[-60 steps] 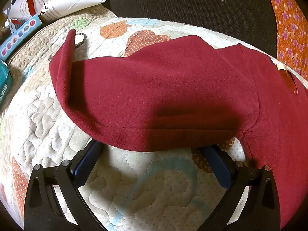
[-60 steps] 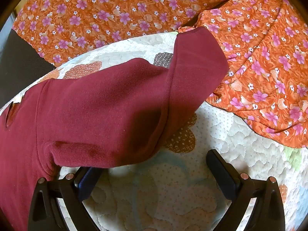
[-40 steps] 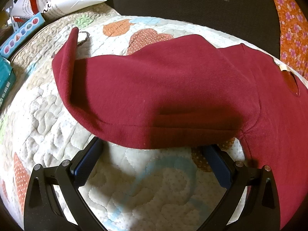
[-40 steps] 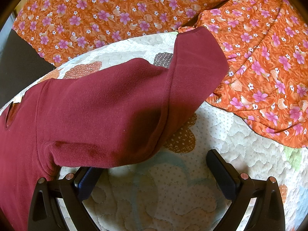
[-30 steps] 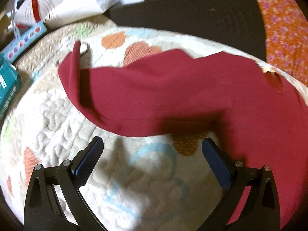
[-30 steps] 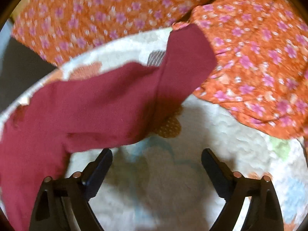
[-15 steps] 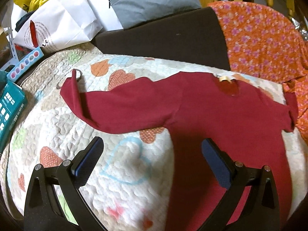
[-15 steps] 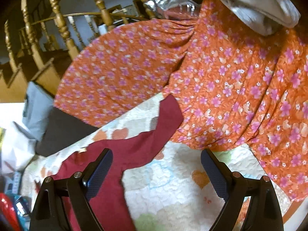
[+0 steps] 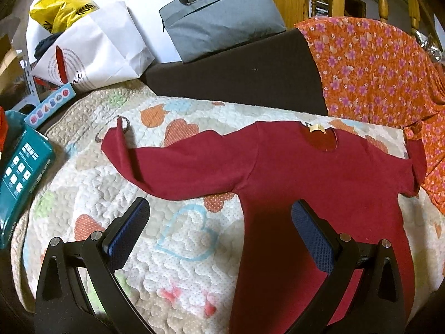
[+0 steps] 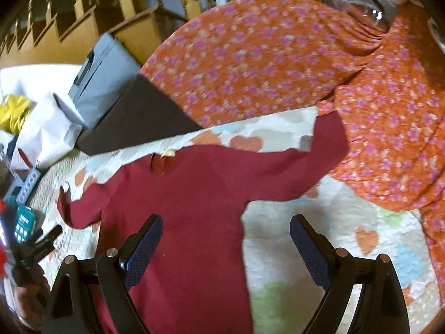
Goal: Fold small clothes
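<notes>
A dark red long-sleeved top [image 9: 319, 183] lies flat on a quilted heart-pattern blanket [image 9: 167, 264], both sleeves spread out, neck opening at the far side. It also shows in the right wrist view [image 10: 189, 194]. My left gripper [image 9: 219, 222] is open and empty, raised above the blanket by the left sleeve and the body's edge. My right gripper [image 10: 225, 239] is open and empty, raised above the top's right side. The left gripper's tip [image 10: 41, 245] shows at the left edge of the right wrist view.
An orange floral cloth [image 9: 375, 64] drapes over the back right, touching the right sleeve end [image 10: 328, 136]. A dark cushion [image 9: 236, 75], grey bag [image 9: 222, 14] and white paper bag [image 9: 91, 47] stand behind. Teal boxes [image 9: 19, 172] lie at left.
Both grippers have pulled back and up from close over the sleeves, so the whole top now shows. The sleeves lie spread out and both grippers stay open.
</notes>
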Action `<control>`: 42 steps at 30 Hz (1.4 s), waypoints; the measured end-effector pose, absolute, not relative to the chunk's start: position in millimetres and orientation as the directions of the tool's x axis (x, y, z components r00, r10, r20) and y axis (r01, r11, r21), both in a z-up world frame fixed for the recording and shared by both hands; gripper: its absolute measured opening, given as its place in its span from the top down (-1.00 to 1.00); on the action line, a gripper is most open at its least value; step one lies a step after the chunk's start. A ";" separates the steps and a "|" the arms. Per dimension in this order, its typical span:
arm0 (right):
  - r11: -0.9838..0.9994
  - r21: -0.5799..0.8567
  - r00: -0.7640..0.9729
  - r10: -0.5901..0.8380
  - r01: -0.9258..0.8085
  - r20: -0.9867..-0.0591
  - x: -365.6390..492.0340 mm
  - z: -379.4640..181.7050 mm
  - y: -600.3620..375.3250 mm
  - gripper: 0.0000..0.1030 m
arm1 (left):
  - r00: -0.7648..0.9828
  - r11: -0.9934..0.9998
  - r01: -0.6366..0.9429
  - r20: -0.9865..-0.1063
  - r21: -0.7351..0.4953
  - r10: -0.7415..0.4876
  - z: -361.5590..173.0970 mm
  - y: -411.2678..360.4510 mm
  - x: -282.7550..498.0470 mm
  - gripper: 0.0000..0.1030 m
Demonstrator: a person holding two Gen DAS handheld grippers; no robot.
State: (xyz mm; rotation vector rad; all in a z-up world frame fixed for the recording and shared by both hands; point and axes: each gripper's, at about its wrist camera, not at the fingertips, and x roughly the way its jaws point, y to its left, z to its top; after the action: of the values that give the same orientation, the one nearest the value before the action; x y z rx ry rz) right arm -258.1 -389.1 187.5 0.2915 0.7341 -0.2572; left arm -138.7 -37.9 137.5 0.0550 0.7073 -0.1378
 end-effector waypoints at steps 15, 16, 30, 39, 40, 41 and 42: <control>0.953 0.089 0.681 -0.141 0.291 -0.719 -218.9 155.8 -333.9 -0.78 | 0.742 0.986 0.170 -0.658 0.001 -0.127 134.2 -58.1 -141.4 -0.99; 0.953 0.084 0.680 -0.145 0.293 -0.718 -217.5 154.7 -331.6 -0.78 | 0.741 0.985 0.171 -0.659 0.000 -0.128 133.9 -59.3 -140.8 -0.99; 0.957 0.067 0.656 -0.142 0.283 -0.741 -180.4 131.2 -304.0 -0.78 | 0.723 0.981 0.196 -0.675 -0.008 -0.150 125.5 -75.8 -131.5 -0.99; 0.958 0.071 0.632 -0.127 0.279 -0.764 -164.4 114.9 -301.5 -0.78 | 0.706 0.984 0.178 -0.695 -0.010 -0.135 114.0 -75.2 -117.0 -0.99; 0.957 0.072 0.630 -0.126 0.279 -0.766 -162.8 113.5 -302.0 -0.78 | 0.704 0.985 0.174 -0.698 -0.009 -0.130 112.0 -75.1 -115.2 -0.99; 0.957 0.074 0.628 -0.125 0.281 -0.768 -161.5 112.1 -301.9 -0.78 | 0.702 0.985 0.171 -0.700 -0.008 -0.128 110.6 -74.8 -113.5 -0.99; 0.956 0.076 0.626 -0.124 0.283 -0.770 -159.7 110.4 -302.0 -0.78 | 0.701 0.986 0.168 -0.702 -0.008 -0.126 109.3 -74.7 -112.3 -0.99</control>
State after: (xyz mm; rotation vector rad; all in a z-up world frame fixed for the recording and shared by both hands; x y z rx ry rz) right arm -159.7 -302.0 110.4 0.1971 0.8642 -0.2354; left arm -112.3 -74.7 109.3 0.0580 0.7770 -0.1639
